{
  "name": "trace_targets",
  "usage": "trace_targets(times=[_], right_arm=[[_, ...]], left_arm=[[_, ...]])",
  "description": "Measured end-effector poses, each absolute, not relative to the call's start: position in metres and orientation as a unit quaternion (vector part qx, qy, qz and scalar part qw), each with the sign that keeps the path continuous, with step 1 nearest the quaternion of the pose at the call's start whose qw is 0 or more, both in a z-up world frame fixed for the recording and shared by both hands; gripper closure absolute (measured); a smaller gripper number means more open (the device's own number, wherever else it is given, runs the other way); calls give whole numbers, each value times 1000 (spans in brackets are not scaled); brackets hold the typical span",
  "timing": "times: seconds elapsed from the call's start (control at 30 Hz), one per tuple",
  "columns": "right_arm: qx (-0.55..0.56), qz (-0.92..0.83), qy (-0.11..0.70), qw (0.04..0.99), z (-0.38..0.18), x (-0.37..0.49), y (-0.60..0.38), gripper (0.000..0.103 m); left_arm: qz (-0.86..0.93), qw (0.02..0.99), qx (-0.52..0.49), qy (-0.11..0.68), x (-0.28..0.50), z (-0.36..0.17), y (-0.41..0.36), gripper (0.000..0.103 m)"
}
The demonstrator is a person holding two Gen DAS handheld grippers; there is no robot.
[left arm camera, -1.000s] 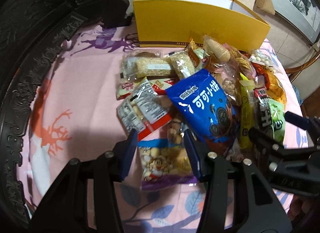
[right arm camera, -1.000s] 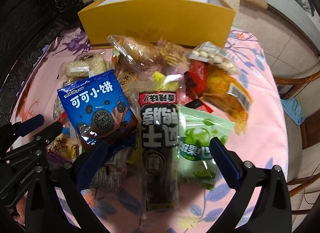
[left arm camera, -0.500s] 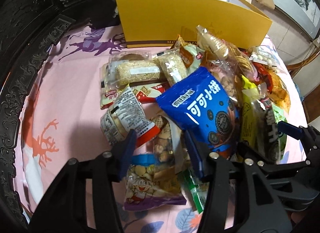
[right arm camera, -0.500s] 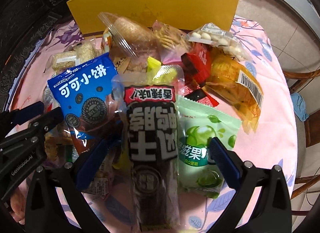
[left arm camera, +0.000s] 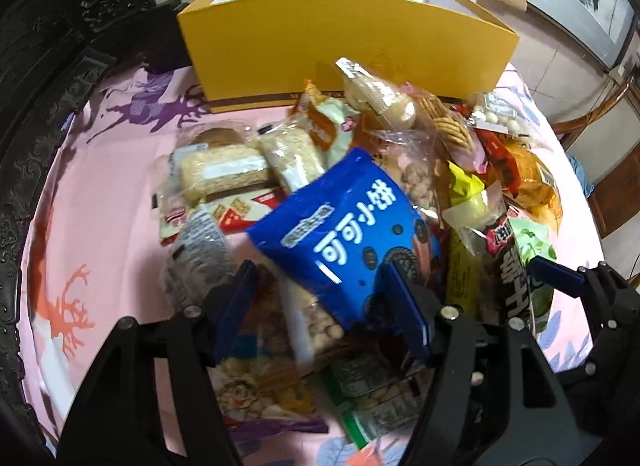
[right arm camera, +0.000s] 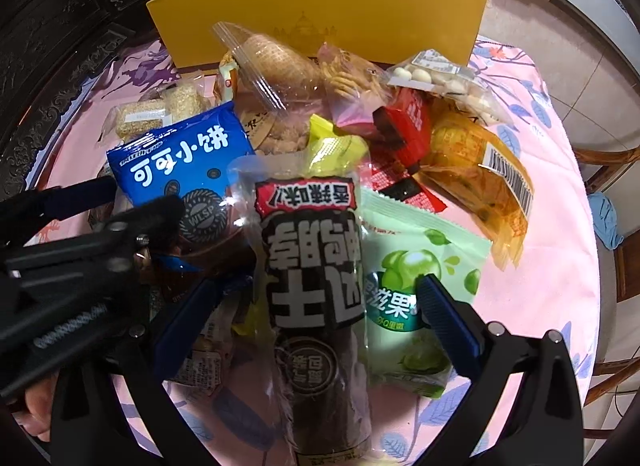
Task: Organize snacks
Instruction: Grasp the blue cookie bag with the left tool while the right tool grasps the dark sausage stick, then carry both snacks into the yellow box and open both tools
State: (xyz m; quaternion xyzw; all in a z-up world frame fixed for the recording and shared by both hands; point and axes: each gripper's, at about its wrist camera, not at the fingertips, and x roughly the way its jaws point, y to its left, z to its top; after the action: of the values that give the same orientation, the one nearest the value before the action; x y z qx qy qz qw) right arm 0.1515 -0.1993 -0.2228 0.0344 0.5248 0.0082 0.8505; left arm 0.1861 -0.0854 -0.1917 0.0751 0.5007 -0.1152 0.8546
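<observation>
A heap of snack packs lies on a pink tablecloth (left arm camera: 100,225), in front of an open yellow box (left arm camera: 340,37) (right arm camera: 320,9). My left gripper (left arm camera: 318,286) hangs low over the heap with its jaws opening. The lower corner of a blue cookie bag (left arm camera: 344,234) (right arm camera: 180,161) sits between them, and the pads do not press it. My right gripper (right arm camera: 318,286) stands wide open astride a black-labelled snack pack (right arm camera: 312,250), its right finger over a green candy bag (right arm camera: 420,262). One right finger (left arm camera: 556,272) shows beside the left gripper.
Rice bars (left arm camera: 224,173) and a peanut pack (left arm camera: 260,382) lie left of the blue bag. An orange pack (right arm camera: 480,177), a red pack (right arm camera: 408,125) and white candies (right arm camera: 440,77) lie on the right. Dark carved wood (left arm camera: 32,65) borders the left, and a wooden chair (right arm camera: 608,169) stands to the right.
My left gripper slid rightward from the peanut pack to the blue bag, and its jaws widened. The right gripper came closer over the black-labelled pack and stayed open.
</observation>
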Motion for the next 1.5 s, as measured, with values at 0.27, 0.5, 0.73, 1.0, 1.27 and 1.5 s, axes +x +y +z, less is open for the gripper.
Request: trace_targets(times=[0.27,0.5,0.73,1.0,1.27,1.5], right_arm=[[0,3,516,856,-226,148,-193,14],[-15,4,507,862,-223,145,-193,30],[-9,16,504,864,-220,140,-194,52],[18,33,502,864,-213,140,-201,66],[35,37,493,869,-200,138,-204,72],[41,39,467,882,-169,141,-208,72]], left_arm=[[-115,857,85,495,189,-194,-95,37],[-112,865,79,482,188,-190,-94,52],[-118,869,75,475,184,-185,-95,67],[-126,873,57,468,184,-175,-93,80],[-129,882,45,450,182,-154,-88,85],[-128,897,37,422,183,-118,-75,85]])
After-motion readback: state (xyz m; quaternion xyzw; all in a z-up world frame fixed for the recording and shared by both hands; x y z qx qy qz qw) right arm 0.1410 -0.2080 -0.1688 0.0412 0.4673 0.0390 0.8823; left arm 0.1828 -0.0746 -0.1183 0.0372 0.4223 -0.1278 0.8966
